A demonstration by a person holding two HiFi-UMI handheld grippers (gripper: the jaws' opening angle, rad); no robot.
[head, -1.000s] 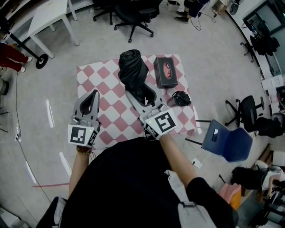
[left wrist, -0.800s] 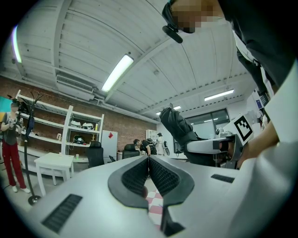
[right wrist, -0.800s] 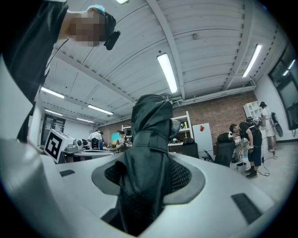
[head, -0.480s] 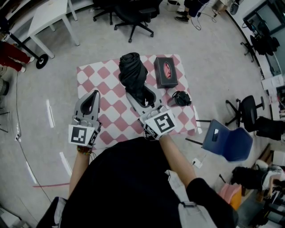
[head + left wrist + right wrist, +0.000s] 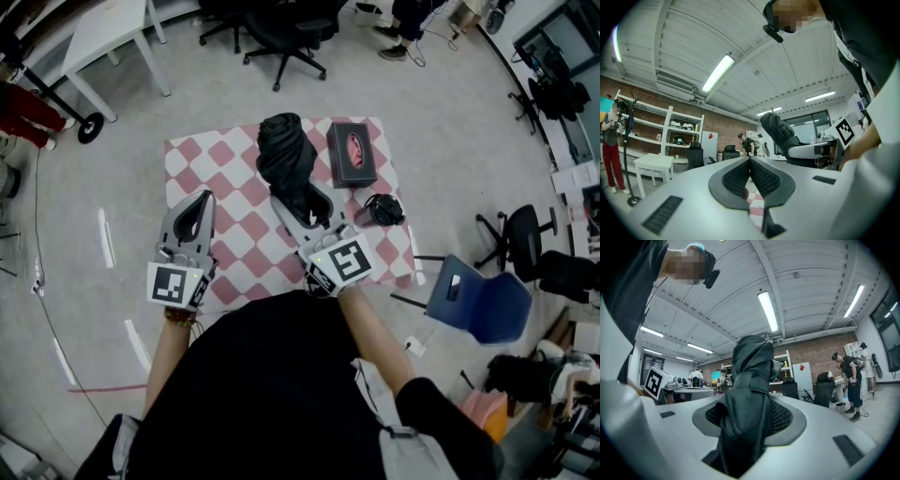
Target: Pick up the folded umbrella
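Note:
The folded black umbrella (image 5: 286, 159) stands out over the pink-and-white checked table (image 5: 220, 159), raised off it and pointing away from me. My right gripper (image 5: 302, 199) is shut on its lower part. In the right gripper view the umbrella (image 5: 749, 394) fills the gap, with both pads (image 5: 783, 416) pressed against its fabric. At the table's left side, my left gripper (image 5: 194, 210) is shut with nothing in it. In the left gripper view its pads (image 5: 761, 176) meet at the tips, and the umbrella (image 5: 780, 133) shows off to the right.
A dark tissue box (image 5: 352, 152) lies at the table's back right, and a small black bundle (image 5: 382, 208) sits near the right edge. A blue chair (image 5: 478, 300) stands to the right, office chairs (image 5: 281, 33) and a white table (image 5: 103, 33) behind.
Nothing has visibly changed apart from a slight shift of the head view; the right gripper still holds the umbrella up and the left stays put.

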